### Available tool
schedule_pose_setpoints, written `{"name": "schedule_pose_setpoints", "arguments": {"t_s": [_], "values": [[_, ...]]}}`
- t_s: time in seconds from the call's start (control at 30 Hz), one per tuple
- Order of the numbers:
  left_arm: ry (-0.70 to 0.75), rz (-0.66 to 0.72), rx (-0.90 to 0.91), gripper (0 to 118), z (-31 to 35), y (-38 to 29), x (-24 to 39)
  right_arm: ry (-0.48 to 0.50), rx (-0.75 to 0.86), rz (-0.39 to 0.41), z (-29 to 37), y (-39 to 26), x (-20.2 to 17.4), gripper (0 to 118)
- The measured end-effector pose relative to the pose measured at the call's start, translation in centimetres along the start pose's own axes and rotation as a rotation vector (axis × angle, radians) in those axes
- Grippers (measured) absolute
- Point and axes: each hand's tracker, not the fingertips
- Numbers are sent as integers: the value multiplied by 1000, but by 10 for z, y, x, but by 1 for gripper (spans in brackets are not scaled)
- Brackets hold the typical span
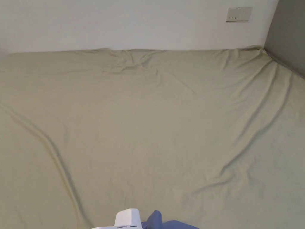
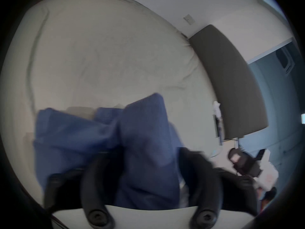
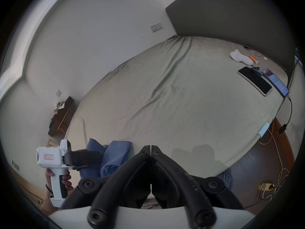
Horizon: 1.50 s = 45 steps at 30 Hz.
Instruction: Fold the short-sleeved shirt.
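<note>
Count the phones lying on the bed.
2: a dark-screened phone near the bed's far right edge, and a lit-screened phone beside it, nearer the edge, with a cable attached. Others could lie out of frame.

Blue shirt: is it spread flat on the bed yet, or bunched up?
Bunched up. The blue shirt hangs in crumpled folds from the left gripper at the near edge of the bed, not laid out.

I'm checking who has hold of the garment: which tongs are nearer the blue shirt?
Left. The left tongs are in the bunched blue shirt, with its cloth between their jaws. The right tongs are shut and empty, apart from the shirt, beside it above the bed sheet.
</note>
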Motion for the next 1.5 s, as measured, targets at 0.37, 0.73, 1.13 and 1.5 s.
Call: {"name": "schedule_pose_setpoints", "arguments": {"t_s": [0.37, 0.73, 1.13, 1.5], "values": [[103, 97, 136, 1, 52, 3, -22, 15, -38, 8, -14, -4, -2, 2], [-8, 98, -91, 1, -63, -12, 6, 24, -49, 9, -13, -6, 0, 2], [-338, 86, 228, 1, 78, -22, 5, 210, -109, 99, -43, -1, -50, 2], [-22, 293, 536, 2, 199, -87, -96, 278, -497, 351, -162, -44, -138, 2]]}}
